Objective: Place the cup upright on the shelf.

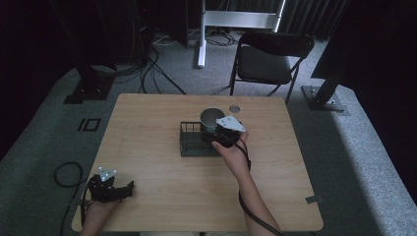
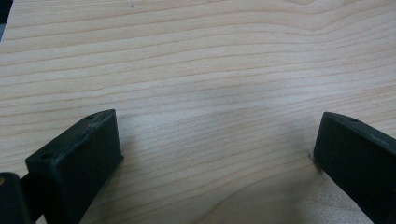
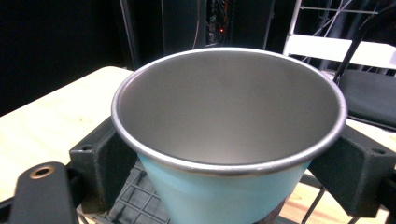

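Mid-frame, the right claw [image 1: 216, 133] grips a metal cup [image 3: 229, 121] above a wire rack [image 1: 189, 142]; lower left, the left claw [image 2: 215, 158] gapes wide on the counter [image 1: 147, 162].

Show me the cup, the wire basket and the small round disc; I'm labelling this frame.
cup [image 3: 224, 112]: right gripper view, inner metal wall.
wire basket [image 1: 189, 142]: high view, left part of its floor.
small round disc [image 1: 234, 108]: high view, its centre on the table.

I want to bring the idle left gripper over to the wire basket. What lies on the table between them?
Nothing: in the high view only bare wood of the table lies between the left gripper and the wire basket.
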A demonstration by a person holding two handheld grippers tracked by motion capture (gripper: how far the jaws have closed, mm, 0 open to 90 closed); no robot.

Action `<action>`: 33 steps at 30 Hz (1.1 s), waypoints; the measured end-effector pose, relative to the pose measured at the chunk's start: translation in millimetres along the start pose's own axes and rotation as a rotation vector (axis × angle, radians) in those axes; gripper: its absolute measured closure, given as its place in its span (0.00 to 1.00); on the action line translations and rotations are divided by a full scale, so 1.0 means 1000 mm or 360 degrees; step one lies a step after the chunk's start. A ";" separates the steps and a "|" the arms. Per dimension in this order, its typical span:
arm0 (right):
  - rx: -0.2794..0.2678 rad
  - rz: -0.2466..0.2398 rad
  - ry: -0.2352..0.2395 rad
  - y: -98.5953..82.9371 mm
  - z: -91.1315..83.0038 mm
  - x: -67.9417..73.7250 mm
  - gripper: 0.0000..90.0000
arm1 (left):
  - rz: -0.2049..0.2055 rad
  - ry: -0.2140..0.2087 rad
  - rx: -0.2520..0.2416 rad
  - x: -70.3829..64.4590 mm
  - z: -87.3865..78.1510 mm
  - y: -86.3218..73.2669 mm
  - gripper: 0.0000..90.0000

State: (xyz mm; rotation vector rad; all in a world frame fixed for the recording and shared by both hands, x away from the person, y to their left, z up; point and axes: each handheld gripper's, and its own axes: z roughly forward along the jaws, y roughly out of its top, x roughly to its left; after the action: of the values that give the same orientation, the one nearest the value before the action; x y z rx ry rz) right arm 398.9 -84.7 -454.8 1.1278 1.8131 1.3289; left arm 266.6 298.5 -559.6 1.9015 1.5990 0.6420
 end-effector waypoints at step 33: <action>0.0088 0.0052 -0.0013 -0.023 0.007 -0.004 0.13 | 0.0000 0.0000 0.0000 0.000 0.000 0.000 0.02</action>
State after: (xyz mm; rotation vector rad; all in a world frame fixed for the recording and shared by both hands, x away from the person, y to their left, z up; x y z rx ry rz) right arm 400.5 -88.2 -478.6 1.1948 1.8430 1.2980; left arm 266.6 298.5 -559.6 1.9017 1.5989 0.6419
